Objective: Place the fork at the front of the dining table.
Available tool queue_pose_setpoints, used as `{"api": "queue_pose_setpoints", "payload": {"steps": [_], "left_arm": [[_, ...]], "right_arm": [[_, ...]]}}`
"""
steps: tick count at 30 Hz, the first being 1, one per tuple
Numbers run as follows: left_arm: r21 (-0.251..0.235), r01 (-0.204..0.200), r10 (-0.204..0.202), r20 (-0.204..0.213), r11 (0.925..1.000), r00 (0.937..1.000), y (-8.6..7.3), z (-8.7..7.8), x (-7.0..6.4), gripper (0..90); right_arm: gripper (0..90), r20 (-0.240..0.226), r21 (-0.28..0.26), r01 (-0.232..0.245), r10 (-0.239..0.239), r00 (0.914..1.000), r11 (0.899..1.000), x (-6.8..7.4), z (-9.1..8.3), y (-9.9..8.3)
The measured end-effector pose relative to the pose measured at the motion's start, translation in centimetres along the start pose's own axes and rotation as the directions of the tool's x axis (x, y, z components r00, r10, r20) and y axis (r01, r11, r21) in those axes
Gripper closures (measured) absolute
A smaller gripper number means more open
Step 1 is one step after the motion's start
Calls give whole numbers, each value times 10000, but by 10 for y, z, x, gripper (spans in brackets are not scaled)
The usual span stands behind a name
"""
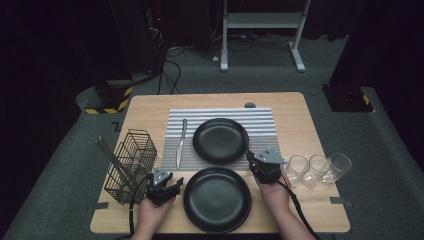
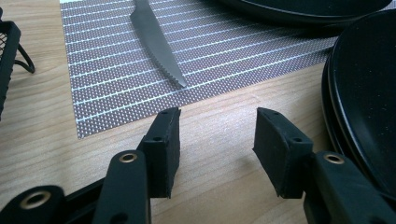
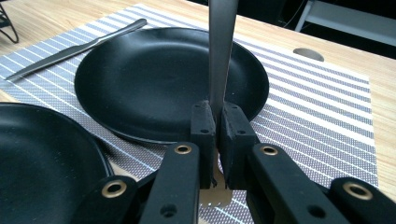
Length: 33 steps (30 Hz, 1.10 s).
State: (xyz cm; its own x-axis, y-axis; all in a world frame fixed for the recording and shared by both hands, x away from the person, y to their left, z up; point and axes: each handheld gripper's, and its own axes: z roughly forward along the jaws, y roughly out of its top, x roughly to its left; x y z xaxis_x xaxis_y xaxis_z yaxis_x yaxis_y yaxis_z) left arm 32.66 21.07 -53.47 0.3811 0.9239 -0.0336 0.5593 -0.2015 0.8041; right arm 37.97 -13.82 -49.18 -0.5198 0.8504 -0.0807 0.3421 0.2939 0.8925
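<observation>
My right gripper (image 3: pixel 217 112) is shut on a flat metal utensil (image 3: pixel 220 56); the handle stands straight up between the jaws and a toothed end pokes out below them. In the high view the right gripper (image 1: pixel 251 160) hovers at the right edge of the striped placemat (image 1: pixel 260 120), between the far black plate (image 1: pixel 220 141) and the near black plate (image 1: pixel 216 199). My left gripper (image 1: pixel 176 184) is open with nothing between its jaws, low over bare wood just left of the near plate (image 2: pixel 369 107). A knife (image 2: pixel 156 44) lies on the placemat ahead of the left gripper (image 2: pixel 217 123).
A black wire basket (image 1: pixel 131 165) holding long utensils stands at the table's left edge. Three clear glasses (image 1: pixel 317 170) stand in a row at the right. A small round grommet (image 1: pixel 250 105) sits at the table's far edge.
</observation>
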Motion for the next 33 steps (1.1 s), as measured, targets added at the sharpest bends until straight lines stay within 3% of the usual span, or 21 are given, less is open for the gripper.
{"api": "queue_pose_setpoints", "payload": {"steps": [18,33], "left_arm": [[39,88,-88,68,10000,9999,0,1,1,513],[70,179,-180,124,9998,9998,0,1,3,516]], "right_arm": [[850,170,585,-208,199,9997,9981,-7,22,13],[867,830,1168,-435,339,9960,9922,-19,37,19]]}}
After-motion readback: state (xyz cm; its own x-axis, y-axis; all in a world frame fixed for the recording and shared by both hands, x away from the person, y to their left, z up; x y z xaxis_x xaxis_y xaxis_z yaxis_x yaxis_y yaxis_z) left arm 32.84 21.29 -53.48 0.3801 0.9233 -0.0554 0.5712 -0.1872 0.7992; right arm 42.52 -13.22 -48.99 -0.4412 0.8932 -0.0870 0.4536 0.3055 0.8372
